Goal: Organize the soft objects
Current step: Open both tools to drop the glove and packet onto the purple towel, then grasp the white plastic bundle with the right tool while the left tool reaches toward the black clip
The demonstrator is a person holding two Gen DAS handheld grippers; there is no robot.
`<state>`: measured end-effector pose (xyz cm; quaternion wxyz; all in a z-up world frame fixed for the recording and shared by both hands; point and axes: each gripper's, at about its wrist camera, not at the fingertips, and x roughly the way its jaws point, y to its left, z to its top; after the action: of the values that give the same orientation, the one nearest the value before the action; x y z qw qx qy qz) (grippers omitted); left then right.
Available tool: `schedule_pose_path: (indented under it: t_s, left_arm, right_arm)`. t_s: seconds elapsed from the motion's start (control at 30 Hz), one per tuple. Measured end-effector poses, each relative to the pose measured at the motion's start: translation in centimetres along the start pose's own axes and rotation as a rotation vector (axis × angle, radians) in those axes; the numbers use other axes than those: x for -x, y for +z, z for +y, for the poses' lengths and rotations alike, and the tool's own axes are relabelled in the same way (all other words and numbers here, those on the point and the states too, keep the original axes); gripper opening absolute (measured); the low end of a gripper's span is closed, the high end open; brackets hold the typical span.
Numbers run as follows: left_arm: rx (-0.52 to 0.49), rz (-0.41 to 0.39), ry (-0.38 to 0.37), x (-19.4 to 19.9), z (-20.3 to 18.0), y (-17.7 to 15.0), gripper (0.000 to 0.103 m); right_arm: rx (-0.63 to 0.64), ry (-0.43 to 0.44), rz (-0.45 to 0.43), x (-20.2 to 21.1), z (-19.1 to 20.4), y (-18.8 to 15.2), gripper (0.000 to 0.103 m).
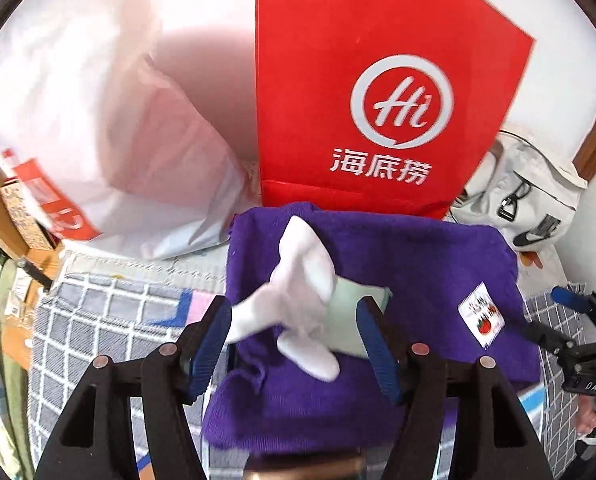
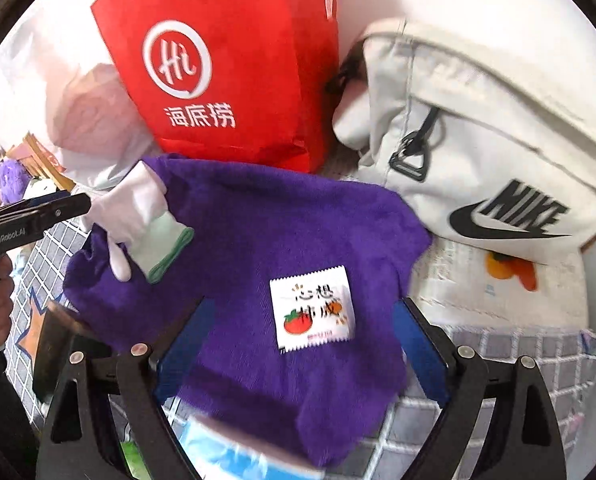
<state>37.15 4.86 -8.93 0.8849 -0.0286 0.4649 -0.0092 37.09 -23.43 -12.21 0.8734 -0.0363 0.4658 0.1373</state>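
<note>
A folded purple knit cloth [image 1: 418,264] lies on a checked cover. On its left part rests a white glove with a pale green cuff [image 1: 302,300], crumpled, fingers splayed. My left gripper [image 1: 293,308] hangs open above it; the glove lies between the blue pads and neither pad presses on it. In the right wrist view the same glove [image 2: 137,208] sits at the cloth's left corner. A small white sachet with a tomato print [image 2: 312,312] lies on the purple cloth [image 2: 277,232]. My right gripper [image 2: 304,308] stands wide open above the sachet and grips nothing.
A red paper bag [image 1: 358,80] stands right behind the cloth, a white plastic bag [image 1: 97,140] to its left, and a white Nike bag [image 2: 478,140] to its right. The checked cover [image 1: 97,320] stretches left. Cardboard boxes [image 1: 1,208] sit at the far left.
</note>
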Motion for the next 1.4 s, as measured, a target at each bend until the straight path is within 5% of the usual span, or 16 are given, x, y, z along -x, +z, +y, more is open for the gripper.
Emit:
schedule_pose_path:
  t_s: [0.13, 0.37, 0.7, 1.17, 1.4]
  left_arm:
    - [0.016, -0.028, 0.033, 3.5, 0.6, -1.4, 0.064]
    - [0.042, -0.057, -0.005, 8.7, 1.1, -5.1, 0.064]
    - [0.092, -0.081, -0.038, 13.6, 3.5, -11.7, 0.064]
    - [0.141, -0.046, -0.077, 12.6, 8.1, -16.9, 0.064]
    - [0.119, -0.034, -0.104, 11.9, 8.5, -17.9, 0.064]
  right_arm:
    - [0.029, -0.045, -0.016, 2.8, 1.2, -1.6, 0.092]
    - [-0.008, 0.071, -0.136, 8.1, 3.2, -6.4, 0.092]
    - [-0.03, 0.238, -0.165, 11.0, 9.1, -11.3, 0.091]
    - [0.123, 0.31, -0.019, 4.7, 17.1, -12.4, 0.069]
    - [0.146, 0.324, 0.08, 1.6, 17.4, -13.0, 0.058]
